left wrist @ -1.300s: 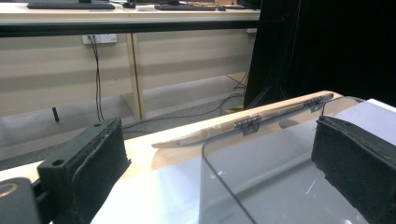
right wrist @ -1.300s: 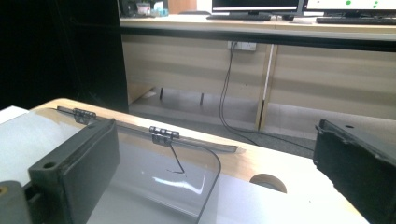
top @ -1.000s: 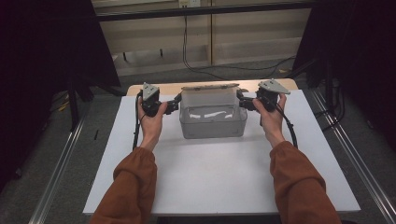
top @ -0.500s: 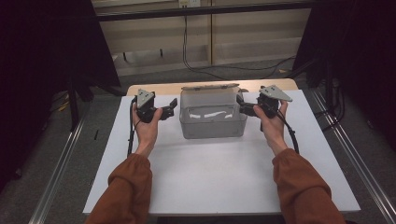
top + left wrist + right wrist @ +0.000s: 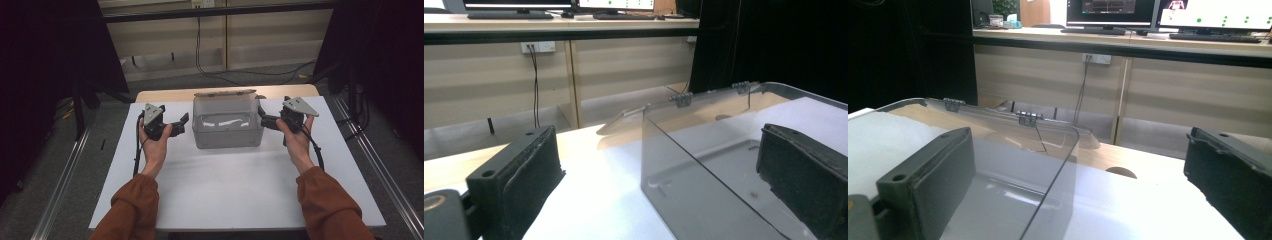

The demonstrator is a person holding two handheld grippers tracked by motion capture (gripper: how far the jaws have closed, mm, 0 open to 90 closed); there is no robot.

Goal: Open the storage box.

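A clear plastic box [image 5: 227,131] stands at the back middle of the white table top, its hinged lid [image 5: 225,93] folded back behind it. My left gripper [image 5: 181,123] is held just left of the box, open, a small gap from the wall. My right gripper [image 5: 263,119] is open close against the box's right wall. In the left gripper view the left gripper [image 5: 659,160] has wide-apart jaws with the box [image 5: 724,150] ahead on the right. Ahead of the right gripper [image 5: 1078,150], the box [image 5: 1013,165] fills the left side. Neither gripper holds anything.
The white sheet [image 5: 230,195] covers the table in front of the box. A strip of wooden table top [image 5: 165,95] shows behind it. Metal rails [image 5: 65,175] run along both sides on the floor, and cables hang by the back wall.
Both hands have drawn back a little toward the person and slightly outward from the box's upper sides. The box has not moved.
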